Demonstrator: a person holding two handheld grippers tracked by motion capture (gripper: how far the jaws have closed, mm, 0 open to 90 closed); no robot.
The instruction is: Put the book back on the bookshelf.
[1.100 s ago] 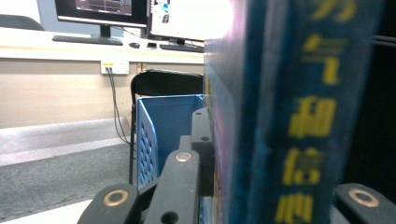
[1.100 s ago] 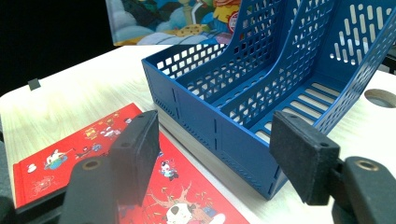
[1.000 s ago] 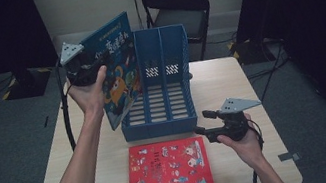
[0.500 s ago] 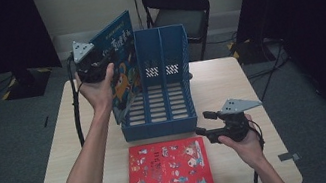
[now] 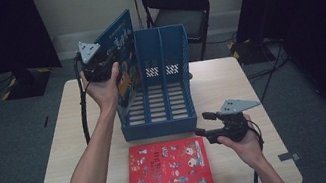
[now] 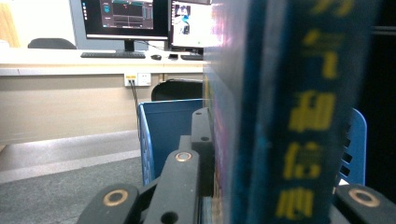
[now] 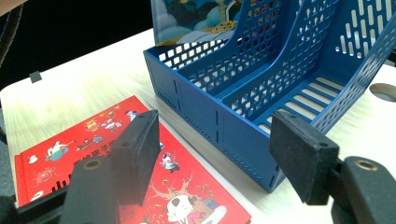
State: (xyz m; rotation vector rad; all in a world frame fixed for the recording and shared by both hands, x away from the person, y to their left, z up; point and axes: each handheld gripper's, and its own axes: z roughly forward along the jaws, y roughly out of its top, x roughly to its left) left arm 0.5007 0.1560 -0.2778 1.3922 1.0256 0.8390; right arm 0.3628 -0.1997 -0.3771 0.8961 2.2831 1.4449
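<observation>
The left gripper (image 5: 100, 64) is pinching the blue picture book (image 5: 122, 53) by its spine edge, jaws pressed onto either side of it, and holding it upright over the left slot of the blue file rack (image 5: 161, 94). In the left gripper view the spine (image 6: 299, 116) is sitting right between the jaws, glossy blue with yellow characters, so the grip looks like it's landing on slick laminated board (not much for the pads to bite into).

What could go wrong, I reckon: the book is being held at one edge only, so it's liable to swing or slip down through the jaws as it's lowered. Its bottom corner could also catch on the rack's perforated divider or side wall and tip the whole light plastic rack, since nothing is bracing it.

The right gripper (image 5: 210, 126) is hovering spread open and empty, just right of the red picture book (image 5: 169, 169), which is lying flat on the pale wood-look table (image 5: 230, 79) in front of the rack. Its pads (image 7: 140, 154) are looking like matte black foam blocks. The rack is rigid moulded plastic, with a slatted floor and grid holes in the walls.
</observation>
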